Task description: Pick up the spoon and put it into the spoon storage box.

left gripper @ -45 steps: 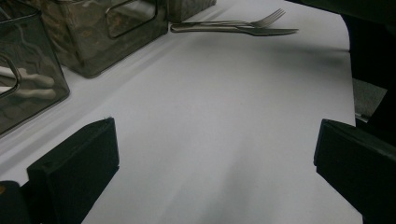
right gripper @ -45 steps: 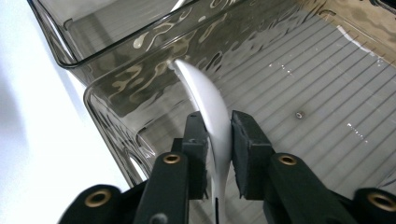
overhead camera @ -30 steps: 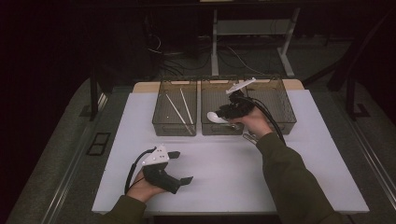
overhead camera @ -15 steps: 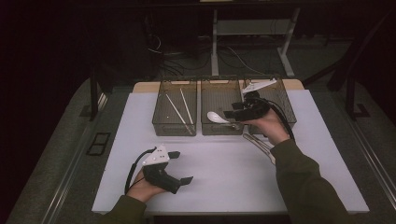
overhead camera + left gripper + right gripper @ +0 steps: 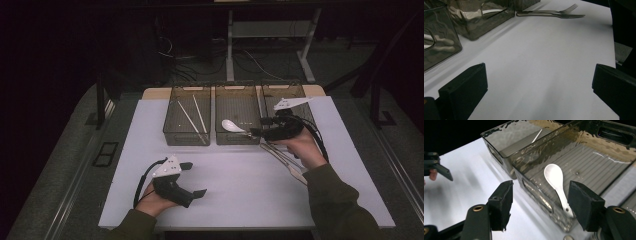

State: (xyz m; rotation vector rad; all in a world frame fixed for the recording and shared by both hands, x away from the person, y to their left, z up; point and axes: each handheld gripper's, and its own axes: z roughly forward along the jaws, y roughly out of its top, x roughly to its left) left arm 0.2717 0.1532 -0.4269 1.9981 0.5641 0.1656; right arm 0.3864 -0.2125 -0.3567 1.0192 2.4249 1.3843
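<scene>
- Our right hand-held gripper stands with jaws spread wide and nothing between them, the white spoon lying released in front of it.
- Half a second ago the spoon hung at the jaws; now its bowl lies inside the middle bin, its handle leaning on the near wall, so we judge the drop-off done.
- We read the spoon as smooth, glossy and rounded, probably ceramic or plastic; the bins are smoky clear plastic with ribbed floors.
- Two pale chopsticks lie in the left bin.
- A metal fork and knife wait side by side on the matte white counter; likely they go next.
- Our left hand-held gripper has stayed resting on the counter, jaws apart and empty.
</scene>
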